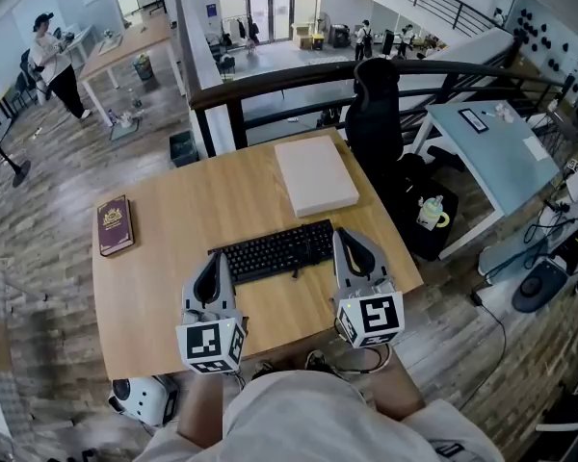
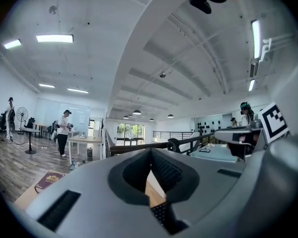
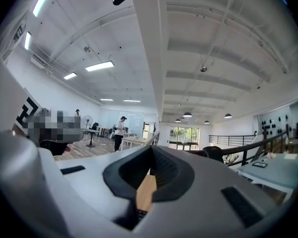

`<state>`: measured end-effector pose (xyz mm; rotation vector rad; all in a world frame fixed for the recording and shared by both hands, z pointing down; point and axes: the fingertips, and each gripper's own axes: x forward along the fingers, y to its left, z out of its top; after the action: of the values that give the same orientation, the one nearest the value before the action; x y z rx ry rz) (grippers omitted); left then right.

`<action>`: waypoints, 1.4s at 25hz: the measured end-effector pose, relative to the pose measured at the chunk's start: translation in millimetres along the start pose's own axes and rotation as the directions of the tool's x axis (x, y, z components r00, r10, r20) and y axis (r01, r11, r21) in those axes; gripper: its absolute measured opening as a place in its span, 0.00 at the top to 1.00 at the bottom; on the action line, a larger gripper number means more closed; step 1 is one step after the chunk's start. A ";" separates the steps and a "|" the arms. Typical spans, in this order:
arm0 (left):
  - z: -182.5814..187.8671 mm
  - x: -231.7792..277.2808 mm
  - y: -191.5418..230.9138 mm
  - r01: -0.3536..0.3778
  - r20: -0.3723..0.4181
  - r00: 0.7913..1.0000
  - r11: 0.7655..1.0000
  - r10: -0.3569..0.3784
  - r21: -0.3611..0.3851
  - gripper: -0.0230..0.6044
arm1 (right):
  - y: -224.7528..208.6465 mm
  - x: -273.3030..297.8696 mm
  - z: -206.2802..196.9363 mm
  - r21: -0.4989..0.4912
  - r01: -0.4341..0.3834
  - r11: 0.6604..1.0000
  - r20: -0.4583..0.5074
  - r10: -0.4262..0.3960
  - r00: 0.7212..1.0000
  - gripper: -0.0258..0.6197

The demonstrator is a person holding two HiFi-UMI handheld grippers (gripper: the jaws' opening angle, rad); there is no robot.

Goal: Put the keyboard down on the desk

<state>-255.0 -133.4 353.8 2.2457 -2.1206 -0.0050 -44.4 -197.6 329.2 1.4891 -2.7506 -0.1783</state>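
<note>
Keyboard (image 1: 273, 250) lies flat on the worktop (image 1: 173, 210) at the middle of the frame. A brown book (image 1: 115, 224) sits well to its left and a flat white box (image 1: 315, 174) just above it. The left gripper (image 1: 214, 258) sits at the keyboard's lower left corner and the right gripper (image 1: 349, 236) at its right end. Each has its jaws closed together with nothing between them. The gripper views agree: wood and a strip of keys show only through the hollow behind the closed jaws. Neither gripper seems to be holding the keyboard, though whether a tip brushes its edge cannot be told. By my reading the set-down is done and the step in hand is the release. What remains is to draw both grippers clear toward the lower edge without nudging the keyboard.
</note>
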 end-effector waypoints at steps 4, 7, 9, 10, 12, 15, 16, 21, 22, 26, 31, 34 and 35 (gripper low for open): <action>0.1 0.4 -5.9 0.004 0.004 1.000 1.000 -0.004 0.004 0.95 | -0.5 -0.8 -1.0 0.002 -0.007 1.000 0.001 0.007 1.000 0.96; -1.4 0.4 -9.3 0.006 -0.002 1.000 1.000 -0.006 0.006 0.95 | -1.1 -1.9 -0.7 0.001 -0.010 1.000 0.001 0.010 1.000 0.96; -1.4 0.1 -10.9 0.008 -0.004 1.000 1.000 -0.008 0.009 0.95 | -0.6 -2.5 -0.3 0.000 -0.013 1.000 0.001 0.013 1.000 0.96; -1.5 -0.2 -11.7 0.008 -0.005 1.000 1.000 -0.008 0.008 0.95 | -0.3 -2.9 -1.0 0.002 -0.015 1.000 -0.001 0.015 1.000 0.96; -2.1 -0.8 -13.9 0.010 -0.007 1.000 1.000 -0.010 0.004 0.95 | 0.3 -3.9 -2.0 0.006 -0.018 1.000 -0.002 0.018 1.000 0.96; -3.7 -1.4 -18.2 0.015 -0.010 1.000 1.000 -0.016 -0.002 0.95 | 0.2 -6.1 -1.4 0.005 -0.026 1.000 -0.001 0.026 1.000 0.96; -4.1 -1.5 -19.5 0.017 -0.011 1.000 1.000 -0.017 -0.002 0.95 | 0.0 -6.9 -1.3 0.007 -0.028 1.000 -0.001 0.028 1.000 0.96; -8.3 -1.2 -23.2 0.014 -0.018 1.000 1.000 -0.014 0.002 0.95 | -3.2 -9.1 -8.8 0.021 -0.029 0.999 -0.014 0.029 0.999 0.96; -8.7 -1.5 -23.5 0.012 -0.018 1.000 1.000 -0.012 0.002 0.95 | -3.3 -9.3 -9.9 0.021 -0.030 0.999 -0.016 0.030 0.999 0.96; -8.1 -2.6 -23.2 0.005 -0.019 1.000 1.000 -0.005 0.004 0.95 | -3.5 -10.1 -11.3 0.022 -0.033 0.999 -0.020 0.033 0.999 0.96; -9.4 -3.0 -23.3 0.002 -0.023 1.000 1.000 -0.002 0.010 0.95 | -3.7 -8.8 -9.9 0.035 -0.040 0.999 -0.014 0.040 0.999 0.96; -9.7 -3.8 -24.8 0.002 -0.025 1.000 1.000 -0.002 0.011 0.95 | -4.0 -9.1 -8.3 0.035 -0.044 0.998 -0.010 0.044 0.999 0.96; -9.8 -4.0 -25.1 0.001 -0.026 1.000 1.000 -0.001 0.011 0.95 | -4.0 -9.3 -9.3 0.037 -0.045 0.998 -0.013 0.045 0.999 0.96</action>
<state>-229.8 -127.7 362.5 2.2401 -2.1123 0.0359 -35.4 -192.9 338.5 1.4297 -2.7888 -0.1173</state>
